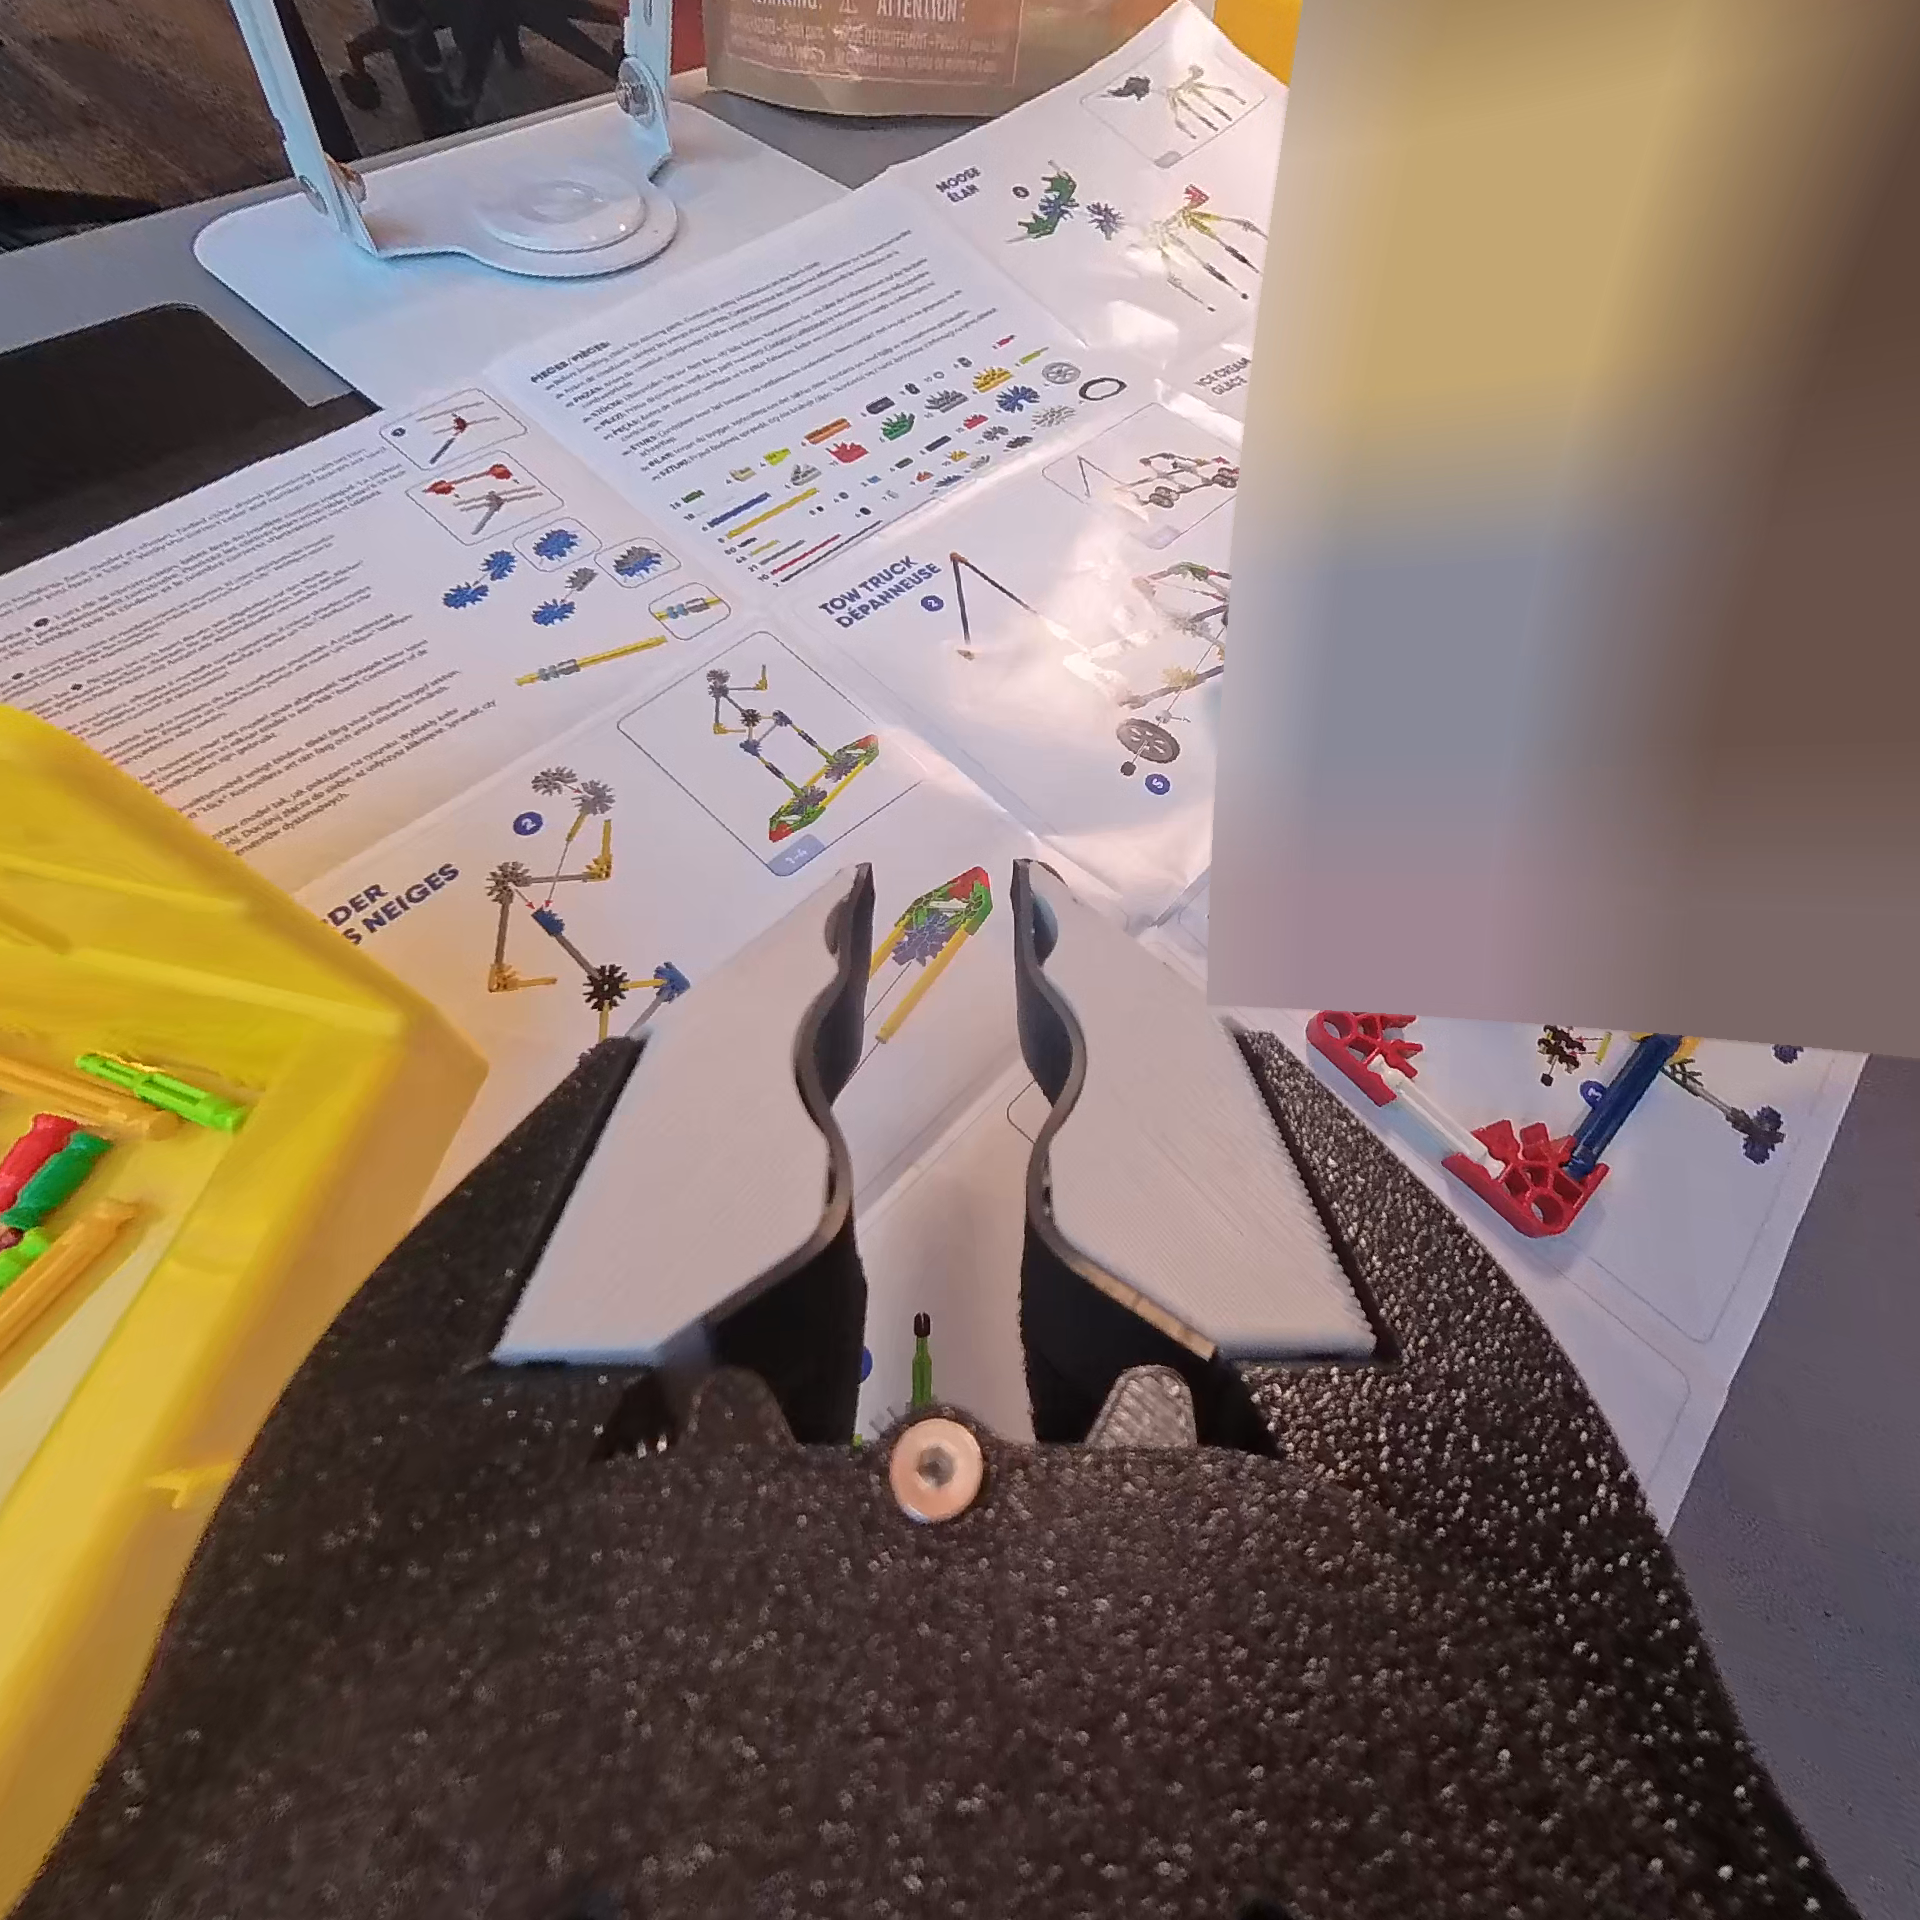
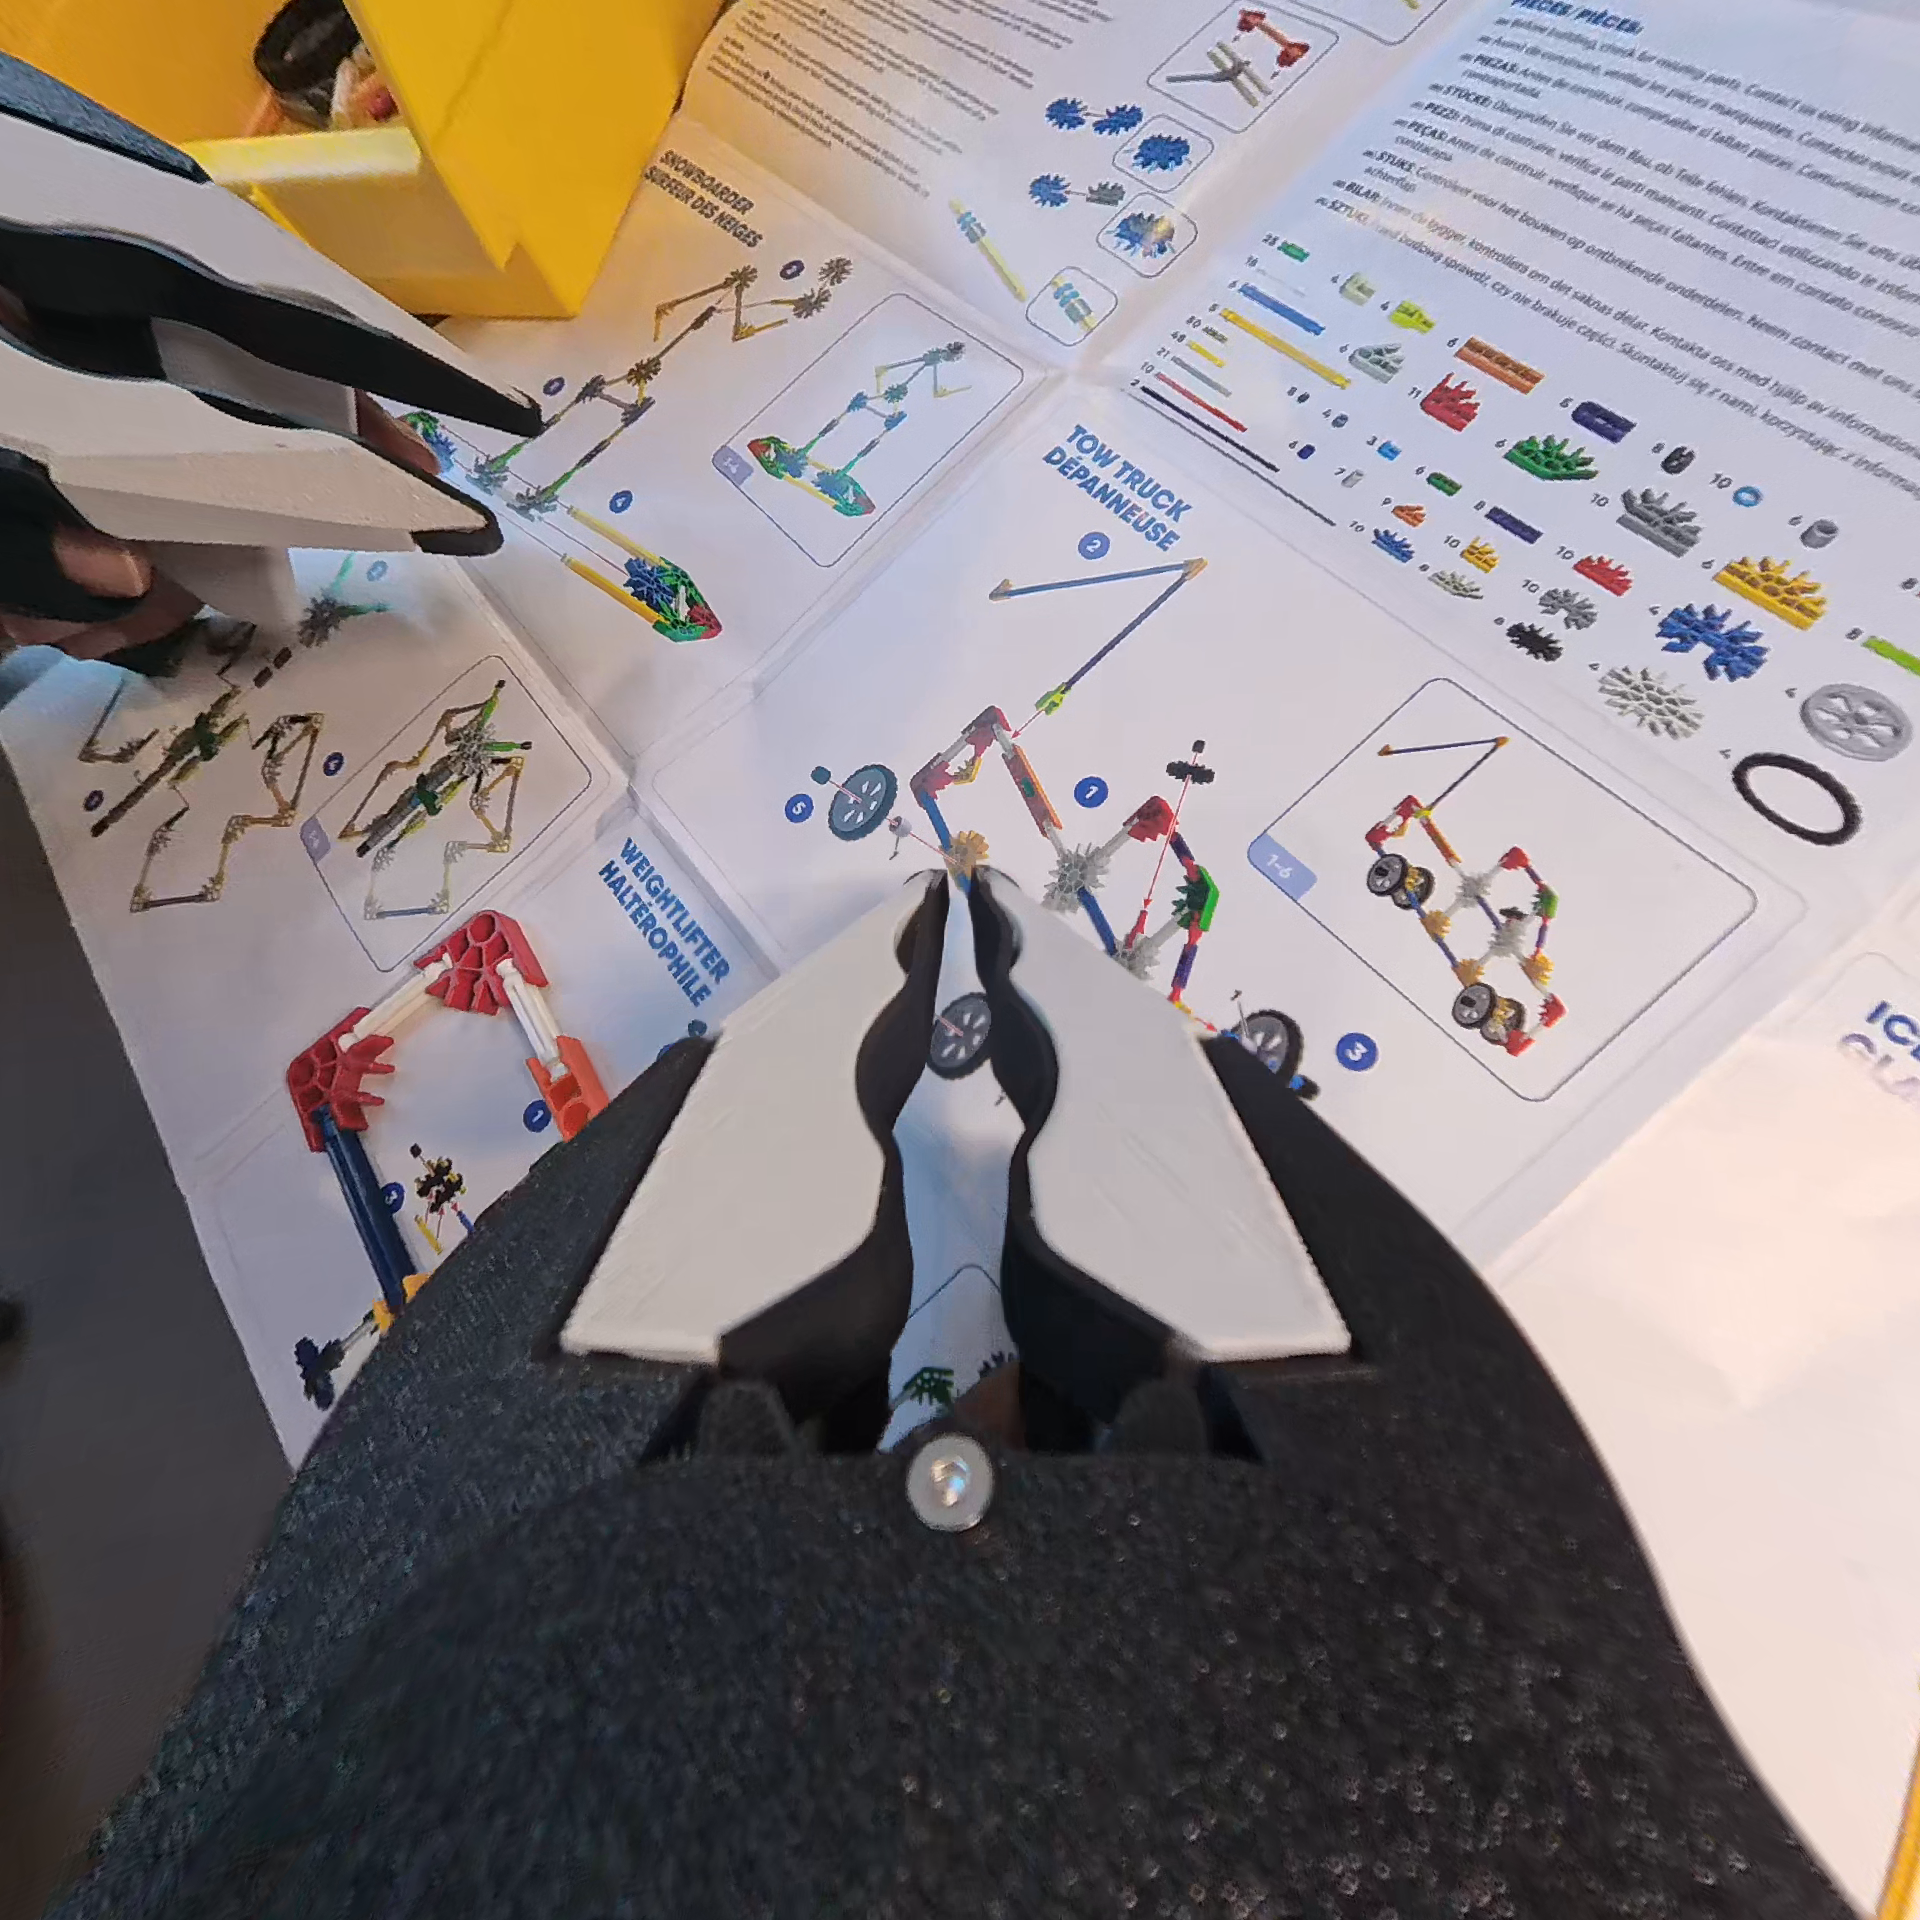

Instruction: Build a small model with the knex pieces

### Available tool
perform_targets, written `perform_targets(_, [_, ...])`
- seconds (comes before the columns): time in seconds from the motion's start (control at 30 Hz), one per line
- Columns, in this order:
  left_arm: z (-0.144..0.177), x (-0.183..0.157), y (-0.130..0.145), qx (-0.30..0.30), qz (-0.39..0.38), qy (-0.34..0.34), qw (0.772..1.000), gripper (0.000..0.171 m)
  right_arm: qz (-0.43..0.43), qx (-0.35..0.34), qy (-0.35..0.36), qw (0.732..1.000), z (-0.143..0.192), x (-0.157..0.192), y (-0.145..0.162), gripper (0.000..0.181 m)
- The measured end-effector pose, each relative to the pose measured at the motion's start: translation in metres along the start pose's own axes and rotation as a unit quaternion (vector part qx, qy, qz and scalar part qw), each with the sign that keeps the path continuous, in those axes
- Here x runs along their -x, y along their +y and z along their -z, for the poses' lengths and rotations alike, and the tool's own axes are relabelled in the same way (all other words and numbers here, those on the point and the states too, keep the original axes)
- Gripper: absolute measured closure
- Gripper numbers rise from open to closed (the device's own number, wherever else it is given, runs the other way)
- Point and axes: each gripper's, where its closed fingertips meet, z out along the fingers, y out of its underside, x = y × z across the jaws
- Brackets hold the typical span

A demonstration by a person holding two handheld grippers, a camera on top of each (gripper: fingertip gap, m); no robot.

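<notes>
My left gripper (image 1: 941, 883) is open and empty, hovering over a large unfolded instruction sheet (image 1: 727, 436) of toy building models. It also shows in the right wrist view (image 2: 497, 480), open, at the upper left. My right gripper (image 2: 961, 883) is shut with nothing between its tips, low over the sheet (image 2: 1299, 644). A small built frame of red connectors, white rods and blue rods (image 2: 457, 1029) lies on the sheet left of my right gripper; in the left wrist view it (image 1: 1527, 1164) lies to the right of my left gripper.
An open yellow plastic case (image 1: 208, 935) with green, red and yellow rods (image 1: 166, 1091) sits left of my left gripper and shows at the top left of the right wrist view (image 2: 499, 177). A white stand base (image 1: 499, 229) and a brown bag (image 1: 862, 52) stand at the back. Across from one pair of fingers to the other is roughly 12 centimeters.
</notes>
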Motion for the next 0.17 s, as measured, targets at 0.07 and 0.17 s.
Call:
perform_targets(0.07, [0.0,0.0001,-0.0001,0.0,0.001,0.001,1.0,0.147,0.007,0.002,0.008,1.0,-0.0036,-0.001,-0.0015,0.175])
perform_targets(0.17, [0.0002,0.0,-0.0001,-0.001,0.002,0.001,1.0,0.147,0.02,0.008,0.022,1.0,-0.0093,-0.0049,-0.0028,0.175])
